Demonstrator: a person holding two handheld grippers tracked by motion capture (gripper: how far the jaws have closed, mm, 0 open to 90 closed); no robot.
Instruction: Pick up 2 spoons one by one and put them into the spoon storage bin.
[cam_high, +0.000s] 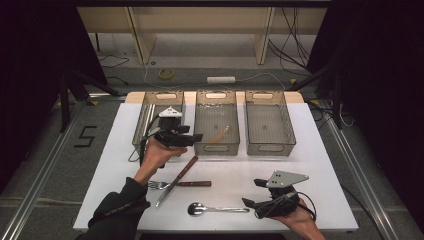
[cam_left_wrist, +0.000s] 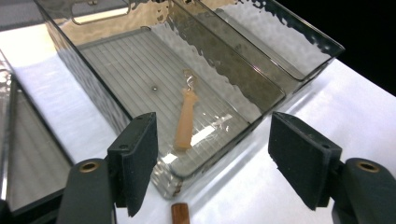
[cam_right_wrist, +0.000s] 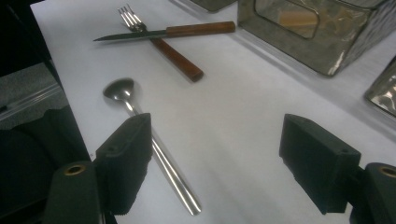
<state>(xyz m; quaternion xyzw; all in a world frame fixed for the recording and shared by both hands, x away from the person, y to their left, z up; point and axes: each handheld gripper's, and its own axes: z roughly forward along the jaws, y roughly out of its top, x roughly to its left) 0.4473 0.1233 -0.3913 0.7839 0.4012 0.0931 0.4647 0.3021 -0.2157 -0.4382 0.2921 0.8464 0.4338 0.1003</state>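
Both sets of fingers stand wide apart and hold nothing. The left gripper (cam_high: 196, 137) hovers at the near edge of the middle bin (cam_high: 216, 145), where a pale wooden-handled utensil (cam_left_wrist: 186, 122) already lies on the ribbed floor. The right gripper (cam_right_wrist: 217, 154) hangs low over the bench (cam_high: 320, 170) with the spoon (cam_right_wrist: 140, 121) running under its left finger. The risks I see: closing on that thin, round spoon handle flat on the bench may make it skid or roll out. Farther left, the knife (cam_high: 176, 181) lies across the fork (cam_high: 177, 184), so lifting either could drag the other off the near edge.
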